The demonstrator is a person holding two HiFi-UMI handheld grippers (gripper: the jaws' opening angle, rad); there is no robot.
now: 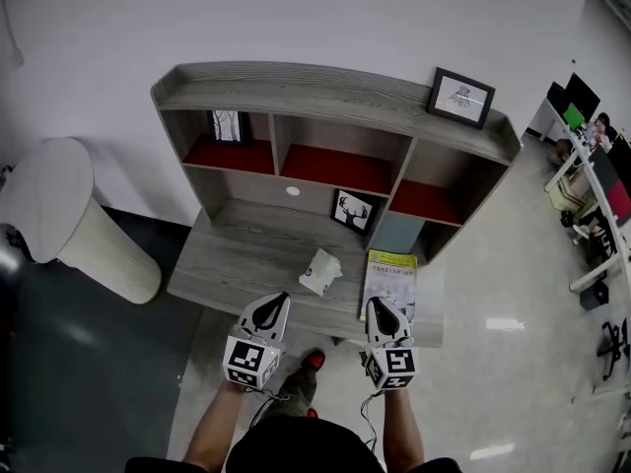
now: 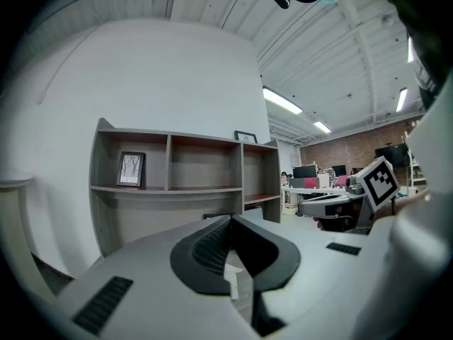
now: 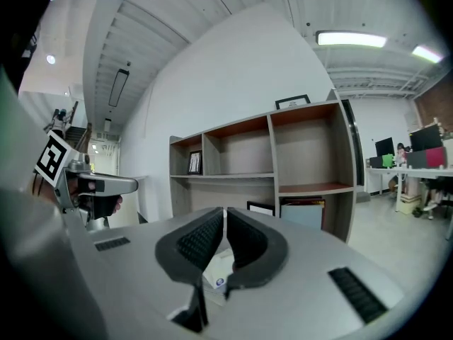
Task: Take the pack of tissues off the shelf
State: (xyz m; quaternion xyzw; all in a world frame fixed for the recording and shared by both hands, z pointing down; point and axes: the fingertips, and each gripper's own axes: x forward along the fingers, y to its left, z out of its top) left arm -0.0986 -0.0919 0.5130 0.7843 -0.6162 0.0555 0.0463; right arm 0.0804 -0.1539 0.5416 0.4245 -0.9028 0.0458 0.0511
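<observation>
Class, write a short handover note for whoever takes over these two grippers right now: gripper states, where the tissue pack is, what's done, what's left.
Left gripper: shut, empty.
Right gripper: shut, empty.
Both hang at the front edge of the desk surface.
Pack of tissues: lying on that surface, below the cubbies, left of a green booklet, touched by neither gripper.
Done: no grip yet.
Left: probably open one gripper, close on the pack, lift it away.

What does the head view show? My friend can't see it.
Seen from above, a tissue pack lies on a grey desk under wooden shelves, beside a green booklet. The left claw and right claw, both shut and empty, hover at the desk's near edge.
</observation>
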